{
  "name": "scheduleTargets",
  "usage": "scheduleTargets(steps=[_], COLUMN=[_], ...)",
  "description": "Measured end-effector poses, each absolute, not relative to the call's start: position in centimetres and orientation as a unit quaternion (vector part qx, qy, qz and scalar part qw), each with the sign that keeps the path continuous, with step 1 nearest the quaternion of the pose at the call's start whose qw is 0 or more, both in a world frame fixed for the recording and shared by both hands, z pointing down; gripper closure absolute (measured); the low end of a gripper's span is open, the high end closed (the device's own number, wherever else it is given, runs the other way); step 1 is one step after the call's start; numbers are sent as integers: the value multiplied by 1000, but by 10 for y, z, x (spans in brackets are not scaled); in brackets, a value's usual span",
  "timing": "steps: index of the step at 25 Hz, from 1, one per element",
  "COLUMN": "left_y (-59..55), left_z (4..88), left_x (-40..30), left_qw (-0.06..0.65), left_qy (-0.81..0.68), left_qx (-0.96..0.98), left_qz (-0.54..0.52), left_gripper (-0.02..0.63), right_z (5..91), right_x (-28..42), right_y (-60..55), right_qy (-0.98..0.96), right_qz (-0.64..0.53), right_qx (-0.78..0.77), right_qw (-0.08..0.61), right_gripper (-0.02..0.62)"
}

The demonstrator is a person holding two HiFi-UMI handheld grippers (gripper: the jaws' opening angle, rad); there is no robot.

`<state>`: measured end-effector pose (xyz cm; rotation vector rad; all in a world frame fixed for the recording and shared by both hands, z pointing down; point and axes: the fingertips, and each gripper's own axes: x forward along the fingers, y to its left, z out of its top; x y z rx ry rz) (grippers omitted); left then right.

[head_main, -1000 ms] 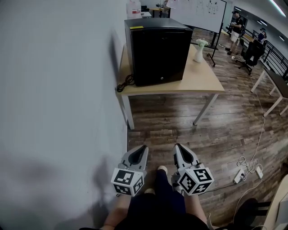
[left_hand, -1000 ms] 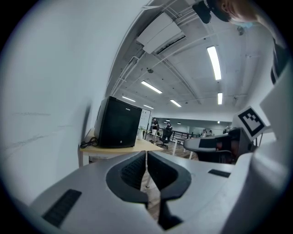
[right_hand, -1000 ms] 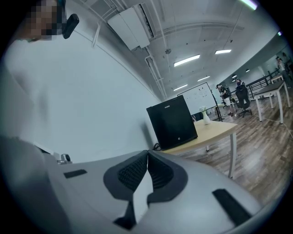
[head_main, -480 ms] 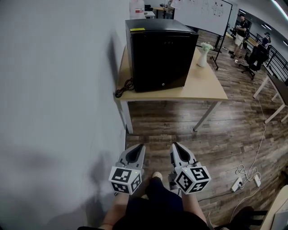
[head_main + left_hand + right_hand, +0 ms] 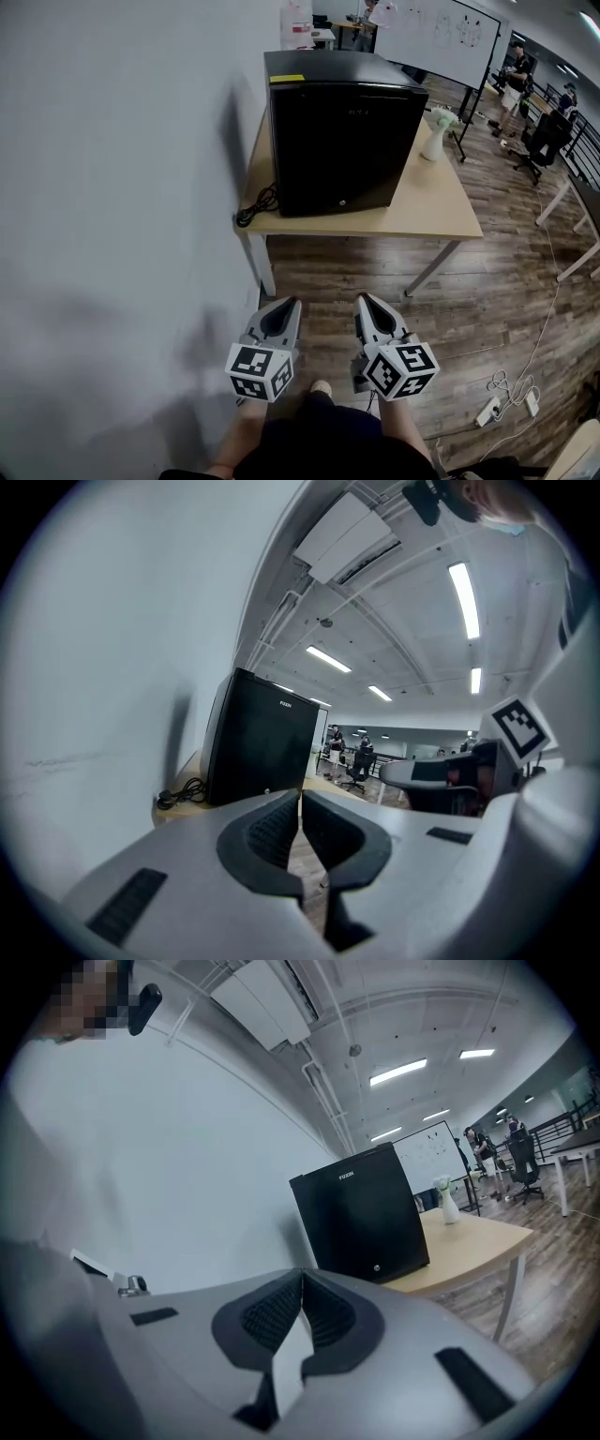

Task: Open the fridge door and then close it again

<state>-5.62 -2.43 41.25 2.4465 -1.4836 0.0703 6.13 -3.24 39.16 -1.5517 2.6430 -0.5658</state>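
Observation:
A small black fridge (image 5: pixel 337 131) stands on a light wooden table (image 5: pixel 441 211) against the wall, its door closed. It also shows in the left gripper view as the fridge (image 5: pixel 258 752) and in the right gripper view as the fridge (image 5: pixel 361 1213). My left gripper (image 5: pixel 284 314) and right gripper (image 5: pixel 367 309) are side by side low in the head view, well short of the table, pointing toward it. Both have their jaws shut with nothing between them, as on the left gripper (image 5: pixel 300 803) and the right gripper (image 5: pixel 302 1283).
A white vase (image 5: pixel 438 133) stands on the table to the right of the fridge. A black power cable (image 5: pixel 258 202) lies at the table's left edge. A grey wall (image 5: pixel 112 187) runs along the left. A power strip (image 5: pixel 487 411) lies on the wooden floor. People and a whiteboard (image 5: pixel 450 33) are far back.
Both grippers and the head have moved toward the table; the fridge looks larger and nearer. The jaws stayed shut.

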Motion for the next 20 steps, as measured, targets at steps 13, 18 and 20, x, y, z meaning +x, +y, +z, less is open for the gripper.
scheduleTargets(steps=[13,18,20], left_y=[-65,-70,-73], left_z=[426,424,423], left_x=[-53,-55,-56], left_qw=[154,154,156], left_qy=[-544,-552,-553], left_qx=[824,819,817], left_qz=[36,39,36], left_gripper=[595,595,595], right_z=[405,408,408], right_x=[65,60,57], right_y=[-87,-95,-98], right_qy=[868,873,875], right_qz=[-191,-195,-195], right_qx=[-458,-446,-443], right_qw=[-11,-16,-18], right_gripper=[603,603,603])
